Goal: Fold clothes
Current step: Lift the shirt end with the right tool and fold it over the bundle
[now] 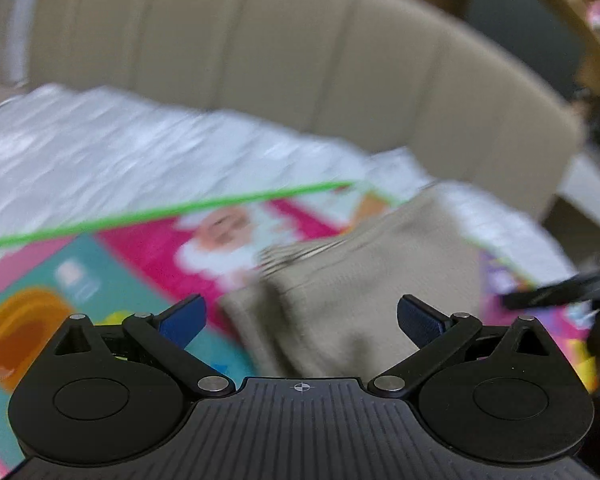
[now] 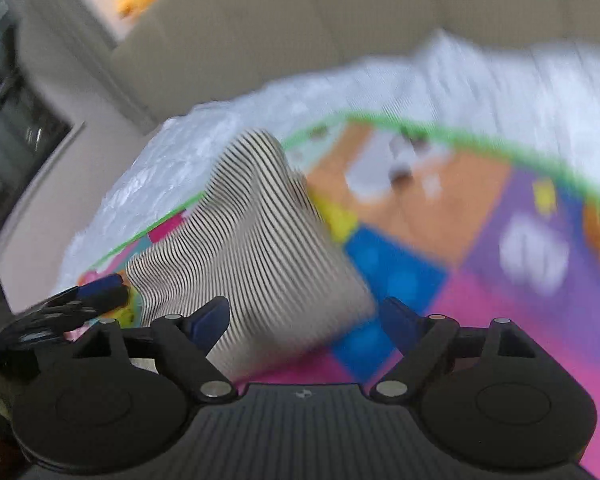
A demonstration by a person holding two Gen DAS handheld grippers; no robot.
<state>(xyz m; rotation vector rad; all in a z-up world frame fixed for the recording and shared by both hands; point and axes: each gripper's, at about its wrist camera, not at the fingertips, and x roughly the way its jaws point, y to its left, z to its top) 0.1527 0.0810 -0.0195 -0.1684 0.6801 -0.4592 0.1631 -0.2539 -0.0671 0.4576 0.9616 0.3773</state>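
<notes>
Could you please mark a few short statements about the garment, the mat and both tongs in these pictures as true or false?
1. The striped garment lies on a colourful play mat. True.
2. The right tongs are clamped shut on the garment. False: their jaws stand wide apart, with the garment's near edge between them and the pads not pressing it.
3. The left tongs are open. True.
4. The mat's border is red. False: it is bright green.
5. The mat lies on a white bedcover in front of a beige padded headboard. True.
6. The garment is plain black. False: it is beige with fine dark stripes.
</notes>
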